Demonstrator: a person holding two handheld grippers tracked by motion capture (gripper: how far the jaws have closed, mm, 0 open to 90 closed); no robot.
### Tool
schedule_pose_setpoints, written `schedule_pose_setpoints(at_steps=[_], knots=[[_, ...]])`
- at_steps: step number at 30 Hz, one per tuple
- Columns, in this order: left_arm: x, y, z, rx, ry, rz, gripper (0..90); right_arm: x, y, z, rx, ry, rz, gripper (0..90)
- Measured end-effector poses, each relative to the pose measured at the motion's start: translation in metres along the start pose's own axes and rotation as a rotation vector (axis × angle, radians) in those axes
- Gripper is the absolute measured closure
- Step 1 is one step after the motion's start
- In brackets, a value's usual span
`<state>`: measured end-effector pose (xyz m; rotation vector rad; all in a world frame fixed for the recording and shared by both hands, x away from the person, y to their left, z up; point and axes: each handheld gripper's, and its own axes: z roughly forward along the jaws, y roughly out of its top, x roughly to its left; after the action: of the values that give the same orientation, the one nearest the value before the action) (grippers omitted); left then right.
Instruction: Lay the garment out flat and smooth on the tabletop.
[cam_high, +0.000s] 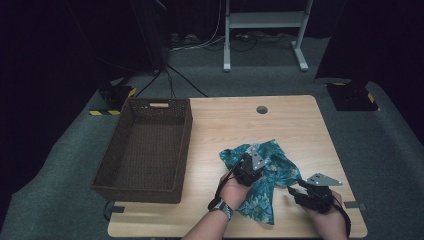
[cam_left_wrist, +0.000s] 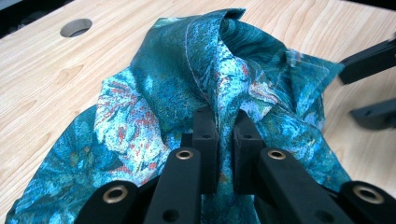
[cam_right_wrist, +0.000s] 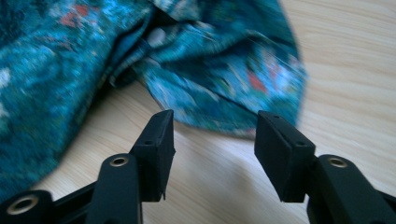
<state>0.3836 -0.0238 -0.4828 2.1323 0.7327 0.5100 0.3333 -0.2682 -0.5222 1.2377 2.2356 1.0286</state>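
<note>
The crumpled teal floral cloth (cam_high: 262, 172) lies right of the basket (cam_high: 145, 147). The left gripper (cam_left_wrist: 226, 140) pinches a raised fold. The right gripper view shows the right gripper (cam_right_wrist: 212, 149) half-open, empty, beside the cloth's edge.

The high view looks from above the person's side, forward and down, and takes in the whole table (cam_high: 300, 120) from far. The left gripper view sits very close behind its own jaws and faces the teal cloth (cam_left_wrist: 177, 79) directly in front of them. The right gripper view is also close and low; the cloth (cam_right_wrist: 219, 79) lies just beyond its jaws. All three views share this cloth (cam_high: 272, 160) and the wood around it.
</note>
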Motion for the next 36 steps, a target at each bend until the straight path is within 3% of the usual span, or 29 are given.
schedule_pose_setpoints(at_steps=[4,8,12,15,19,22,23,27,31,33,36], knots=[[0.0,-0.004,-0.002,-0.004,-0.007,-0.015,82.5,0.009,0.008,0.01,-0.001,0.015,0.007,41.7],[0.001,-0.012,-0.006,-0.015,-0.024,-0.029,81.8,0.024,0.019,0.03,0.043,0.032,-0.046,43.2],[0.009,-0.02,-0.017,-0.038,-0.023,-0.043,82.6,0.028,0.023,0.041,0.079,0.011,-0.087,56.2],[0.02,-0.03,-0.03,-0.057,-0.01,-0.067,82.9,0.022,0.028,0.043,0.099,-0.001,-0.101,70.8],[0.032,-0.043,-0.049,-0.065,0.024,-0.075,82.9,0.011,0.032,0.044,0.115,-0.024,-0.104,76.1],[0.037,-0.052,-0.055,-0.056,0.04,-0.083,82.9,0.004,0.032,0.044,0.111,-0.032,-0.096,76.1],[0.04,-0.062,-0.059,-0.047,0.047,-0.097,82.7,-0.002,0.031,0.044,0.106,-0.039,-0.091,75.8],[0.04,-0.076,-0.065,-0.055,0.047,-0.119,82.1,-0.01,0.035,0.044,0.121,-0.05,-0.099,75.9],[0.042,-0.082,-0.068,-0.044,0.066,-0.131,80.1,-0.017,0.038,0.046,0.147,-0.104,-0.115,70.5],[0.044,-0.084,-0.069,-0.04,0.078,-0.148,77.1,-0.029,0.037,0.044,0.147,-0.119,-0.075,66.4],[0.045,-0.084,-0.069,-0.04,0.091,-0.161,65.7,-0.038,0.034,0.034,0.118,-0.123,-0.034,64.0]])
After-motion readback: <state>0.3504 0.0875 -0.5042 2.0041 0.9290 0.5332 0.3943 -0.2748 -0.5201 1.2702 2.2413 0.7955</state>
